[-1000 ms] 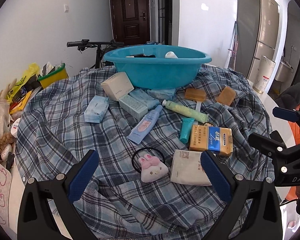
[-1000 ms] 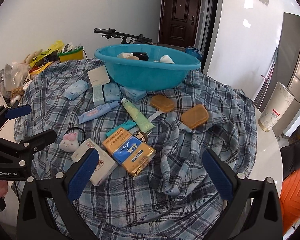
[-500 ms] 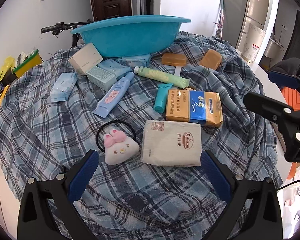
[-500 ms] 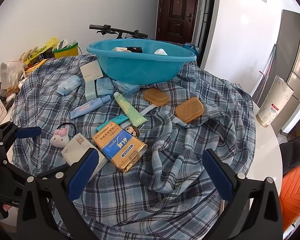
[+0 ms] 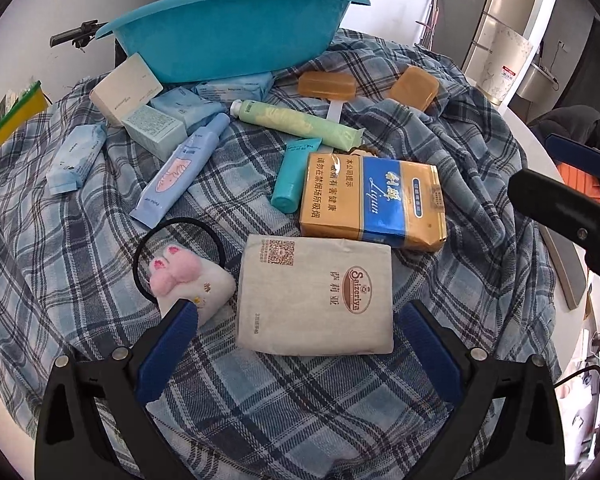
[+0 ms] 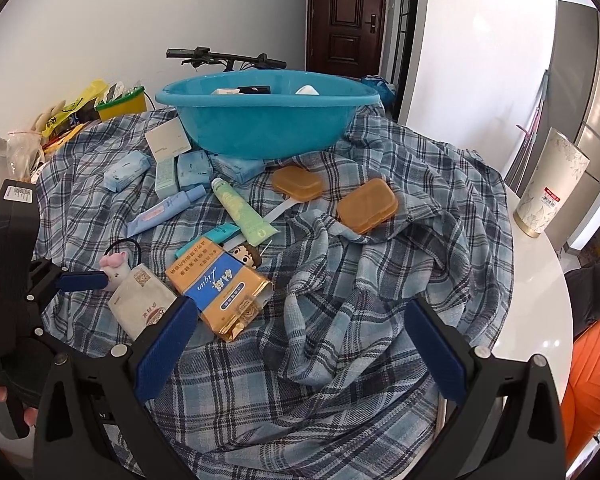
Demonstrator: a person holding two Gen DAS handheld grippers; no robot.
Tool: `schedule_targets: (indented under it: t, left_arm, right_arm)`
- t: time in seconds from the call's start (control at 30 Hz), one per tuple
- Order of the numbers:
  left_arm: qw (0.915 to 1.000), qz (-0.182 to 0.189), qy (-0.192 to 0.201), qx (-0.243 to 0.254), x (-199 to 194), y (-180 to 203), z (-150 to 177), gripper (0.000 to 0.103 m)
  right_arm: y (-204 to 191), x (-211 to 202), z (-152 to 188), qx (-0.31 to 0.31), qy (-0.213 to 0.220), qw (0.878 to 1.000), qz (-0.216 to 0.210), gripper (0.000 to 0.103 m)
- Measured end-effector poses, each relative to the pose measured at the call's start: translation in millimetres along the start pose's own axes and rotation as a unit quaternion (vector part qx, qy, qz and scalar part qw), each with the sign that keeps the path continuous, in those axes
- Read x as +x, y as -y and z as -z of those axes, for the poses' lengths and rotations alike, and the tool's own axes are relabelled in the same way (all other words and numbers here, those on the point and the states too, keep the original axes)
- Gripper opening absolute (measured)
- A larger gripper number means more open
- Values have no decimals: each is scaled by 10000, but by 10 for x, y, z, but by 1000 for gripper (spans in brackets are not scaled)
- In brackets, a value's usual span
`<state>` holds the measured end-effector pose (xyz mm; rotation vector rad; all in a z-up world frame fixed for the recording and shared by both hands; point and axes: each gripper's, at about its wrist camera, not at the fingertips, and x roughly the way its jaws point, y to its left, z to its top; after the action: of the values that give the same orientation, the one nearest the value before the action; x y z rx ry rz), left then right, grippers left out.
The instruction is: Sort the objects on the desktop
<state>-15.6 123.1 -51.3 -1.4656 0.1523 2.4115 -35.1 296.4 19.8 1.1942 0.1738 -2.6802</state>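
Hovering low over the near edge of the plaid cloth (image 5: 80, 264), the left gripper (image 5: 296, 344) has its blue-padded fingers spread wide on either side of a beige paper packet (image 5: 316, 296); the left pad sits just in front of a white plush hair tie with pink ears (image 5: 188, 280), though whether it touches is hard to say. Just beyond the packet lies a gold and blue carton (image 5: 374, 204), its near edge touching the packet's far edge. Left of the carton rests a small teal tube (image 5: 294, 176), then a long pale blue tube (image 5: 182, 170) farther left, and a green tube (image 5: 300, 124) lies crosswise behind them. Small blue and white boxes crowd the foot of the teal basin (image 5: 236, 40) at the far side. The right gripper (image 6: 300, 340) hangs off to the right, fingers equally wide apart and holding nothing, above rumpled cloth. Two amber plastic cases (image 6: 366, 206) lie on the cloth beyond it, to the right of the green tube. A white cylindrical canister (image 6: 552, 188) stands on the bare table at far right.
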Motion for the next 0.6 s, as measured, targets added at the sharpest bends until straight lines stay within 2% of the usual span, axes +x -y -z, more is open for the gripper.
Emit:
schedule_targets:
  t: [0.23, 0.27, 0.33, 0.4, 0.47, 0.6]
  left_arm:
    - [10000, -15, 78, 39, 68, 16, -39, 103]
    - [10000, -27, 90, 11, 67, 7, -47, 101]
    - [9999, -68, 131, 7, 47, -9, -55, 91]
    - [9999, 111, 54, -37, 44, -51, -62, 73]
    - [9993, 311, -81, -192, 53, -125, -70, 72]
    - [9991, 378, -74, -183, -96, -228, -60, 70]
  right_arm:
    - [85, 127, -6, 61, -106, 9999, 32, 103]
    - [103, 142, -10, 81, -119, 9999, 42, 103]
    - [133, 169, -19, 123, -141, 9998, 48, 103]
    - [149, 194, -29, 144, -152, 9998, 34, 103]
    - [140, 214, -38, 125, -169, 9998, 11, 103]
    - [57, 227, -55, -77, -200, 9997, -66, 103]
